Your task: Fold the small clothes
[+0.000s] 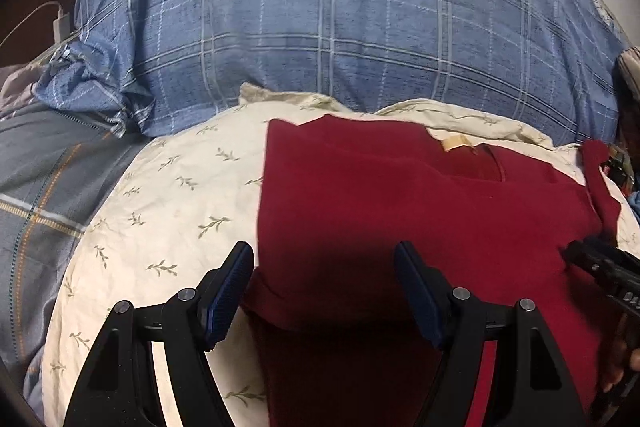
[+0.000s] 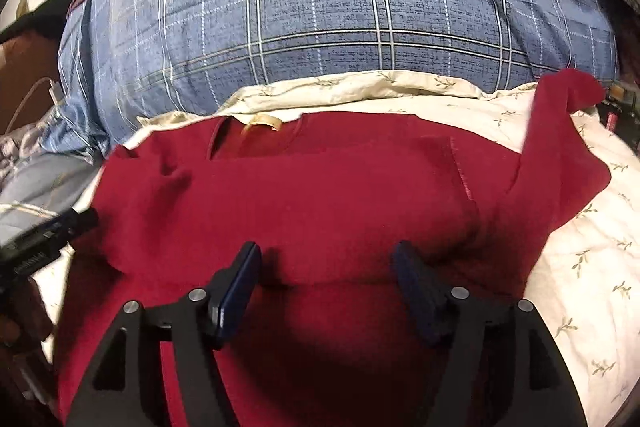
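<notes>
One dark red top [image 2: 320, 187] lies spread on a cream pillow with a small green sprig print [image 1: 168, 195], and its neck opening, with a pale label [image 2: 262, 123] inside, points away toward the big blue checked pillow [image 1: 320, 27] behind. Its long axis runs from that collar back toward the two hand-held grippers. The cloth is a plain, soft-looking deep red, mostly flat on the body with a few shallow wrinkles. The one sleeve [image 2: 560, 131] I can make out trails off toward the right edge of the cream pillow, its cuff lifted and curled near the blue pillow. The opposite side looks tucked in to a straight edge, with bare cream pillow beside it.

There are two hand-held grippers. The left hand-held gripper [image 1: 324, 291] stands released, jaws wide apart over the near left part of the top, gripping nothing. The right hand-held gripper [image 2: 326, 287] is likewise spread wide over the near middle of the top, its fingertips [image 2: 244, 267] close above or on the cloth; I cannot tell which.

A white charger and cable [image 1: 60, 23] lie off the left side.
</notes>
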Tool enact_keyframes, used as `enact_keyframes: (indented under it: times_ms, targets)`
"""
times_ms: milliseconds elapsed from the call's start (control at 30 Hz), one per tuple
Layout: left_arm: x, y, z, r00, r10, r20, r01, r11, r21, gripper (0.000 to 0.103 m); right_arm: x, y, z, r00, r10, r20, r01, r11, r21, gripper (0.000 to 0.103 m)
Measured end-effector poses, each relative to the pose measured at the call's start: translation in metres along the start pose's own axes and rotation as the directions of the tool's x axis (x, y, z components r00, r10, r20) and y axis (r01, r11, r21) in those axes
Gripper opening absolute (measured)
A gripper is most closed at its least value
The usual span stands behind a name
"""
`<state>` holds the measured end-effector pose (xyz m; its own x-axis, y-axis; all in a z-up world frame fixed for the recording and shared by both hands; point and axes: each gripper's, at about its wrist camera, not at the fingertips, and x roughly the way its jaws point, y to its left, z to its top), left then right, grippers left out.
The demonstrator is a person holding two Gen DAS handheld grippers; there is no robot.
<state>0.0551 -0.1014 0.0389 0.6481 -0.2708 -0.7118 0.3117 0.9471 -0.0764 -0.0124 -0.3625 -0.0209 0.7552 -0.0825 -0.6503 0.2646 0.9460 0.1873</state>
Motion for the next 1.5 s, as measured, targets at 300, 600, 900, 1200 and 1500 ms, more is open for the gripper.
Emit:
enact_keyframes:
  times_ms: [300,600,900,1200,1500]
  targets:
    - [0.021,0.028,0.004,0.996,0.047,-0.079,-0.053,0.995,-0.084,0.075,0.028,0.053,0.022,0.992,0.112,-0.054,-0.115,0.991,-0.07,0.072]
    - [0.012,0.055,0.01,0.996,0.062,-0.064,-0.07,0.989,-0.129,0.073,0.082,0.158,0.066,0.942,0.306,-0.139,-0.336,0.883,-0.328,0.071]
    - [0.004,0.081,0.017,0.996,0.074,-0.044,-0.08,0.984,-0.157,0.073,0.15,0.212,0.069,0.906,0.289,-0.311,-0.402,0.819,-0.41,0.007]
    - [0.003,0.082,0.017,0.999,0.019,-0.034,-0.025,0.985,-0.17,0.073,0.157,0.225,0.069,0.912,0.321,-0.256,-0.399,0.841,-0.367,0.011]
    - [0.0,0.064,0.013,0.999,-0.031,-0.013,0.03,0.993,-0.112,0.073,0.078,0.122,0.047,0.976,0.165,-0.139,-0.196,0.95,-0.244,0.054]
